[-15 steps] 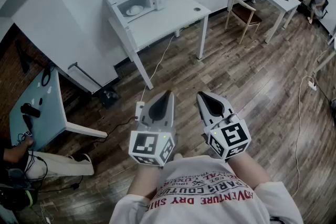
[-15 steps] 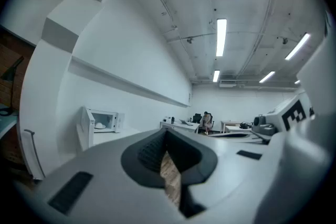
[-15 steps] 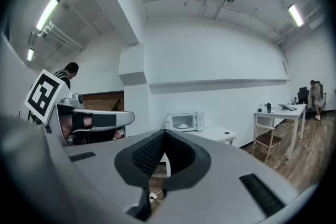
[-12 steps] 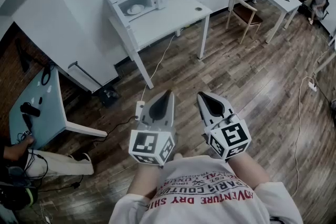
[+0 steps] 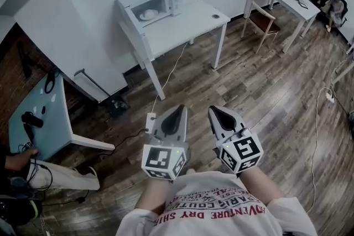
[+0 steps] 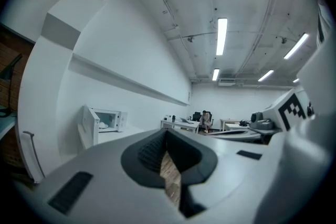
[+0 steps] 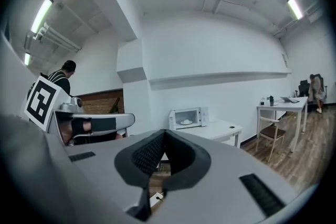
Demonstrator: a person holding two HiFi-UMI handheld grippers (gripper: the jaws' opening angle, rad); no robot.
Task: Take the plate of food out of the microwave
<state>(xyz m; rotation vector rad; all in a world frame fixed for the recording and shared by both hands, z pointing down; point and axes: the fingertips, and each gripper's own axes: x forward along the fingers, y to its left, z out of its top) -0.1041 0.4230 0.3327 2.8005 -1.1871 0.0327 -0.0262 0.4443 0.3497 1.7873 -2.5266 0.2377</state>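
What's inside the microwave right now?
A white plate lies inside the open microwave. Any food on it is too small to make out.

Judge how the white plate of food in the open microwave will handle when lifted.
Likely rigid: the small white plate looks like a hard dish. Probably light, small inside the white microwave. What it carries is too small to tell, but may slide if tilted.

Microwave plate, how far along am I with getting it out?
Done: the microwave on the white table looks to have its door open, with the plate visible inside. In hand: nothing. The left gripper and right gripper are both shut and empty, over the floor well short of the table. Left: approach, grip the plate and bring it out.
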